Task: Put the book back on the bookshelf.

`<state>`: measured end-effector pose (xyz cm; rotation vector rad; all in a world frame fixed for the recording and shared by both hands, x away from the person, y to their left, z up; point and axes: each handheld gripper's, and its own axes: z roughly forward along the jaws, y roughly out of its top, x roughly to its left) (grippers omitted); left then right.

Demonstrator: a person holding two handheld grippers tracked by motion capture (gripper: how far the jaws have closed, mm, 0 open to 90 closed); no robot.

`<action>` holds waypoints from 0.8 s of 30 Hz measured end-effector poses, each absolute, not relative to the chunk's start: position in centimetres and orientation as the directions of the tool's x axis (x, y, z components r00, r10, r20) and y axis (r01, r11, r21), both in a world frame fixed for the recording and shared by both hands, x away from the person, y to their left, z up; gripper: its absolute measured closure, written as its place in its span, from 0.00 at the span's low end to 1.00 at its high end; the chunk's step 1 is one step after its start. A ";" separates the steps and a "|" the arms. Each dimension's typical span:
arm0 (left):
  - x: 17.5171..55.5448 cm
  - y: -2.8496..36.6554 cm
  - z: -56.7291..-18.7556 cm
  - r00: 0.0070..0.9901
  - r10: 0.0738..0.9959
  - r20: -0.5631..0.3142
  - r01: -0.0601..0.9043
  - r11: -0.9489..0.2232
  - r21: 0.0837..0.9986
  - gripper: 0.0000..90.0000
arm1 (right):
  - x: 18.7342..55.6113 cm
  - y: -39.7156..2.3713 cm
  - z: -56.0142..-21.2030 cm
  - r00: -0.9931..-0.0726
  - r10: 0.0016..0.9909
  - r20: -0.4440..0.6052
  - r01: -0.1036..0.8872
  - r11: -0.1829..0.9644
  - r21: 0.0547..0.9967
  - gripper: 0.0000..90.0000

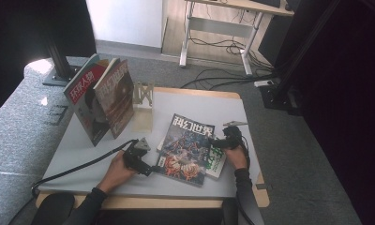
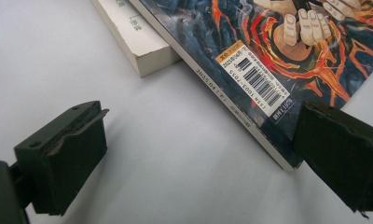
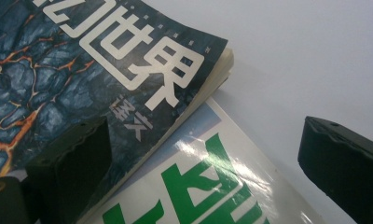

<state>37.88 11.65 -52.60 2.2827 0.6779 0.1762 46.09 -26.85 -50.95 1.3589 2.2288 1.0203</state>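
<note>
A dark magazine point(image 1: 188, 150) with a fiery cover lies flat on the grey table point(image 1: 82, 150), overlapping a white and green book point(image 1: 217, 163) beneath it. My left gripper point(image 1: 148, 168) sits at the magazine's near left corner. In the left gripper view it point(image 2: 198, 158) is open, with the barcode corner of the magazine point(image 2: 254, 79) just inside the right jaw and the book point(image 2: 138, 42) behind. My right gripper point(image 1: 214, 140) is at the magazine's right edge. It point(image 3: 208, 172) is open, low over the magazine point(image 3: 82, 70) and the book point(image 3: 198, 186).
Two magazines point(image 1: 101, 98) stand upright at the back left of the table, leaning beside a wooden rack point(image 1: 143, 96). A cable point(image 1: 82, 164) trails from the left gripper across the table. A desk frame point(image 1: 218, 28) and floor cables lie beyond.
</note>
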 end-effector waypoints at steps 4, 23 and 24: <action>37.8 11.6 -52.6 0.854 0.517 -0.058 0.406 -0.593 0.695 0.03 | 46.8 -26.6 -51.2 -0.494 0.864 0.102 0.639 0.281 0.716 0.02; 38.1 11.8 -52.7 0.853 0.513 -0.094 0.429 -0.589 0.685 0.04 | 50.6 -24.4 -52.1 -0.510 0.810 0.291 0.729 0.227 0.645 0.06; 38.1 11.8 -52.7 0.853 0.513 -0.093 0.429 -0.589 0.685 0.04 | 50.7 -24.4 -52.1 -0.512 0.806 0.297 0.731 0.227 0.644 0.07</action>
